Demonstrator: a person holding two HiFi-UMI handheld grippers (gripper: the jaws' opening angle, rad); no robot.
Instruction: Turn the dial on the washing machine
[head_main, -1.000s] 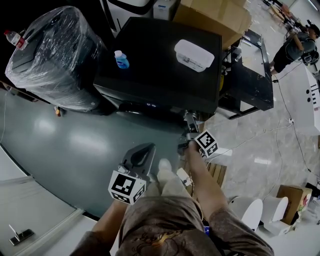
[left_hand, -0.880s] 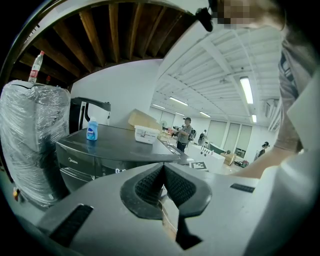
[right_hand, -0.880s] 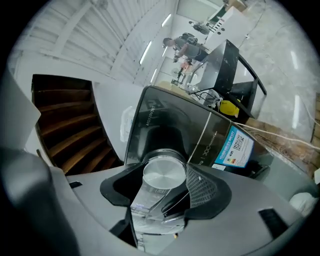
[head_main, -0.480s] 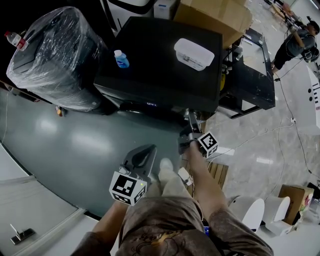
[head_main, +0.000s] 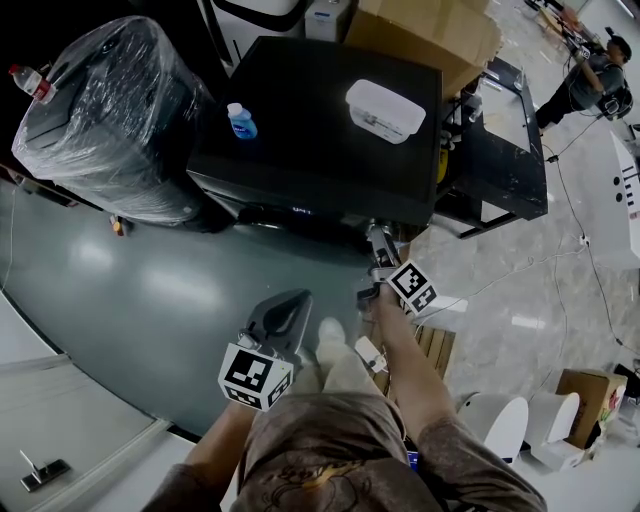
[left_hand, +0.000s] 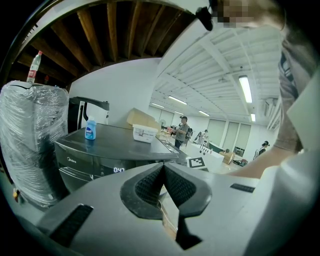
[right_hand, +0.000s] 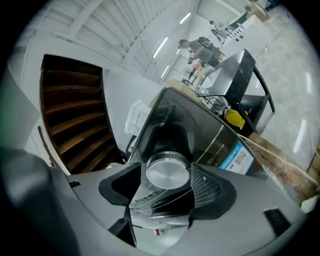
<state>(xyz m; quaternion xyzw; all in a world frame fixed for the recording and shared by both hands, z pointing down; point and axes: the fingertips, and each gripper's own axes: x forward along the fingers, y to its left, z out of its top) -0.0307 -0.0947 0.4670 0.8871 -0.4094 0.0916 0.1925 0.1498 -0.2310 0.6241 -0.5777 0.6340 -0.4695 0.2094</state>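
A black washing machine (head_main: 320, 130) stands ahead of me, its front panel facing me. In the right gripper view its round silver dial (right_hand: 168, 172) sits between the two dark pads, and my right gripper (right_hand: 168, 176) is shut on it and tilted. From the head view, the right gripper (head_main: 378, 242) reaches to the panel's right end and hides the dial. My left gripper (head_main: 288, 308) hangs back over the grey floor, shut and empty. In its own view the left gripper (left_hand: 163, 174) has its pads pressed together, with the washing machine (left_hand: 100, 150) beyond.
On the machine's top stand a blue bottle (head_main: 241, 119) and a white lidded box (head_main: 387, 109). A plastic-wrapped bulky object (head_main: 110, 115) stands to the left, cardboard boxes (head_main: 430, 30) behind, and a black stand (head_main: 500, 160) with cables to the right. A person (head_main: 590, 85) works far right.
The right gripper's marker cube has shifted and turned slightly at the panel. The left gripper has stayed in place.
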